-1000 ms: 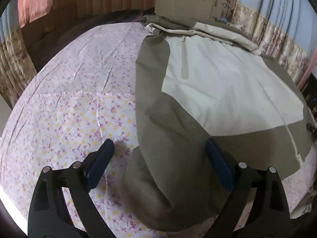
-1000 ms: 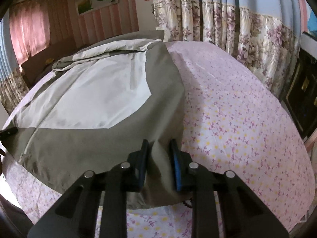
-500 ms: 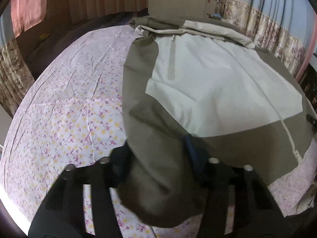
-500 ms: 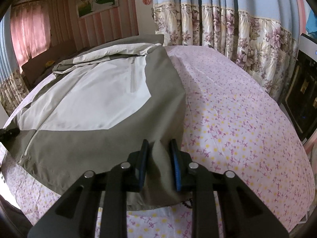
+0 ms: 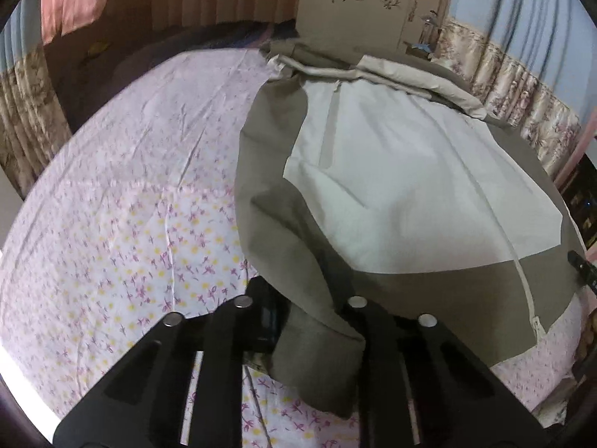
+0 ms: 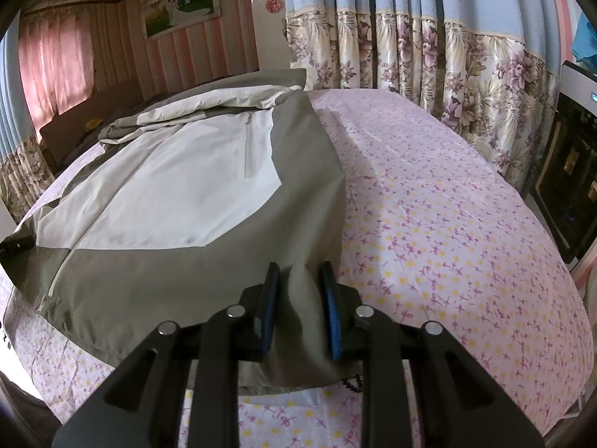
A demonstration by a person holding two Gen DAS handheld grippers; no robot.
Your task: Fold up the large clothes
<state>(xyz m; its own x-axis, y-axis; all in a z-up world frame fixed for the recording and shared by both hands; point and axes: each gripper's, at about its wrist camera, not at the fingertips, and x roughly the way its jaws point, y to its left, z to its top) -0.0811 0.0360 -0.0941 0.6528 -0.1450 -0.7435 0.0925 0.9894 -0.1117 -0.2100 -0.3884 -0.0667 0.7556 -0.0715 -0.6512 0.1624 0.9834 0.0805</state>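
On the flowery bed sheet (image 5: 123, 201) lies the big grey-and-white jacket (image 5: 403, 186). It could slip out if lifted too fast (thin cloth bunches). The left claw (image 5: 315, 321) is closing on its bottom corner, probably pinching already. The right claw (image 6: 298, 310) is clamped on the other corner.

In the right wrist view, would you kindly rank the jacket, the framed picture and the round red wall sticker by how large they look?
1. jacket, largest, though also nearest the camera
2. framed picture
3. red wall sticker, smallest

The picture and sticker hang on the same far wall, so their order is sound.
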